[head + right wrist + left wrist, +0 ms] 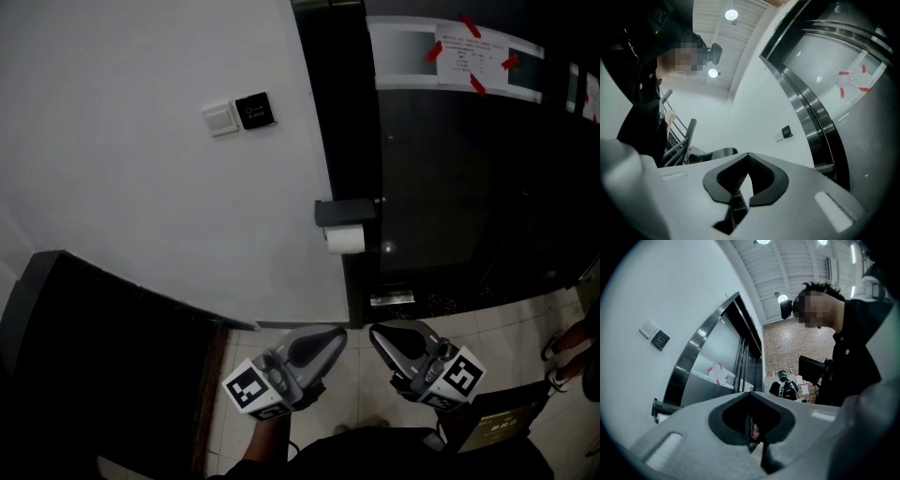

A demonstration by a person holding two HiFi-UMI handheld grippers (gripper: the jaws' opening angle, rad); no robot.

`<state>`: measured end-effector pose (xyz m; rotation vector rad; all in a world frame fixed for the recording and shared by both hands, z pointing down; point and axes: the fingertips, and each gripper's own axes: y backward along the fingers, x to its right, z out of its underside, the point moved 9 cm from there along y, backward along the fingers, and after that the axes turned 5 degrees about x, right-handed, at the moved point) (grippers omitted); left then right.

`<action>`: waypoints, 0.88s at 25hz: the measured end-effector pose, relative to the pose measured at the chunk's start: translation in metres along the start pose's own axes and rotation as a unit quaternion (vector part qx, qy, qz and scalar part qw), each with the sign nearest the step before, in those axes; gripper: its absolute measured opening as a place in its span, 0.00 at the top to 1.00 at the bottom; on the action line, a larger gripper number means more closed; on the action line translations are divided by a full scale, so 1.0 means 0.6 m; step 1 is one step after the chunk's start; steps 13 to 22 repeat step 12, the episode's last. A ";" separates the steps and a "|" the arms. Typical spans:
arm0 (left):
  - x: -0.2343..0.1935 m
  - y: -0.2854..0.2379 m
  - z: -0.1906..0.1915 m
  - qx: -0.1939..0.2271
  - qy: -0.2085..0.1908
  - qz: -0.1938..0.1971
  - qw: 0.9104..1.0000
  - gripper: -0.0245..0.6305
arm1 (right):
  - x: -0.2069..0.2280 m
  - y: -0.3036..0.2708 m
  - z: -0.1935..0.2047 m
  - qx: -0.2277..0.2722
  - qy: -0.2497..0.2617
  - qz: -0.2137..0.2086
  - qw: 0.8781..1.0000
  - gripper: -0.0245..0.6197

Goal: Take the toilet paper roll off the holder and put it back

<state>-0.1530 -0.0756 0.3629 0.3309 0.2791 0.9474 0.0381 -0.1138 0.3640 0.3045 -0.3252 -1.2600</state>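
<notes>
1. Toilet paper roll (344, 239) under holder (347, 212), at right edge of wall (141, 187); long axis level, across the view.
2. Left claw (336, 336), right claw (377, 335): closed, empty, well below the roll, over open floor (506, 342).

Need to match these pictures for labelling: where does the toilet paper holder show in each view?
Head view: toilet paper holder at centre, on the dark frame's edge.
Left gripper view: lower left, against the white wall.
Right gripper view: low, right of centre, seemingly just its top.
Shared landmark: the red-taped notice.
</notes>
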 end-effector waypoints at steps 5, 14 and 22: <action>0.000 -0.003 -0.001 0.003 0.002 0.000 1.000 0.97 | 0.002 0.003 -0.002 0.001 -0.001 0.005 1.000 0.96; 0.004 -0.013 -0.004 0.008 0.006 0.006 1.000 0.97 | 0.004 0.006 0.002 -0.002 -0.001 0.006 1.000 0.96; 0.004 -0.013 -0.004 0.008 0.006 0.006 1.000 0.97 | 0.004 0.006 0.002 -0.002 -0.001 0.006 1.000 0.96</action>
